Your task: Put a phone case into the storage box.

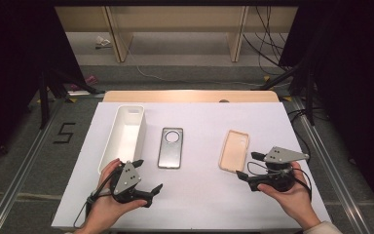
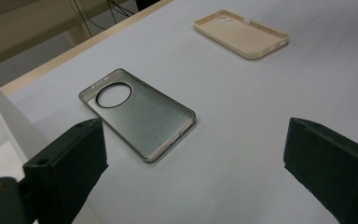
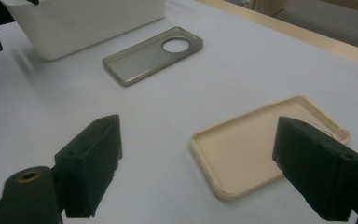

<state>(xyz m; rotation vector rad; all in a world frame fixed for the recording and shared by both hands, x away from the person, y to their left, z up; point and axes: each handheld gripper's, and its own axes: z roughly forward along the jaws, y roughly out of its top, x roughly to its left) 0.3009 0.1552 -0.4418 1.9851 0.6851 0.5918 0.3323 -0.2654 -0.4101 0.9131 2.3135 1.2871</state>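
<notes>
Both cases lie hollow-side up and apart on the tabletop (image 1: 199, 195), rims free for pinching: the left claw (image 1: 147, 176) faces the grey case (image 1: 170, 147) and the right claw (image 1: 250, 165) the beige case (image 1: 234, 150), both wide open and empty.

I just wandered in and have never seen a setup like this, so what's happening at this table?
A person holds a handheld claw in each hand over a white table. The left claw and the right claw are both open and hold nothing. On the table lie a grey phone case and a beige phone case, both hollow side up, beside a white bin. The right claw is closest to the beige case; nothing is touched yet.
</notes>
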